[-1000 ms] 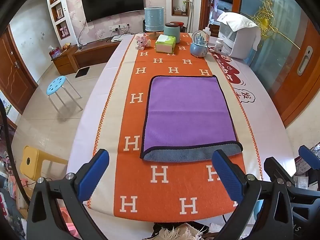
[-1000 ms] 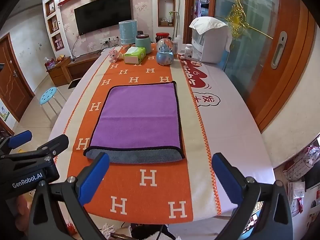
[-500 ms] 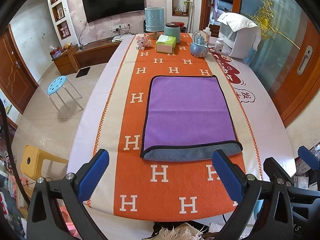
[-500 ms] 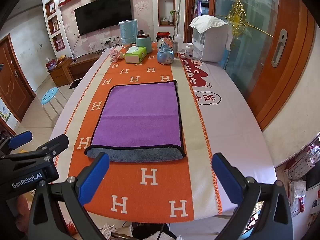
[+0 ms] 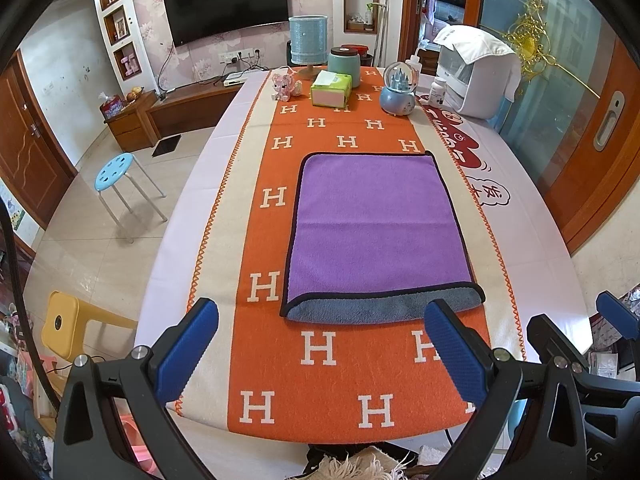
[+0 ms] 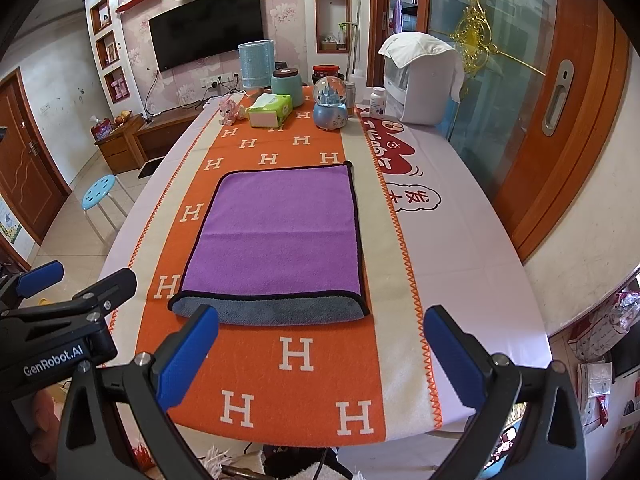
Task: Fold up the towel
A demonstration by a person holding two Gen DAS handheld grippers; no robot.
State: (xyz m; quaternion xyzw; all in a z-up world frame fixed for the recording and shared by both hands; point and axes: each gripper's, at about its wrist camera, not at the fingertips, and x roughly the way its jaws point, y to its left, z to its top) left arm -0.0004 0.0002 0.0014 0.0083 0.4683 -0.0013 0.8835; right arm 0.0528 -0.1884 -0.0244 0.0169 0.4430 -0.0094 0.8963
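Note:
A purple towel with a black hem lies flat on the orange table runner, folded once, its grey underside showing along the near fold. It also shows in the right wrist view. My left gripper is open and empty, held above the table's near end, short of the towel. My right gripper is open and empty beside it, also short of the towel's near edge. The right gripper shows at the right edge of the left wrist view.
At the table's far end stand a tissue box, a snow globe, a teal jar, a blue lamp, a pink toy and a white appliance. A blue stool and a yellow stool stand left of the table.
Both grippers have drifted very slightly; the towel lies as before and both stay open.

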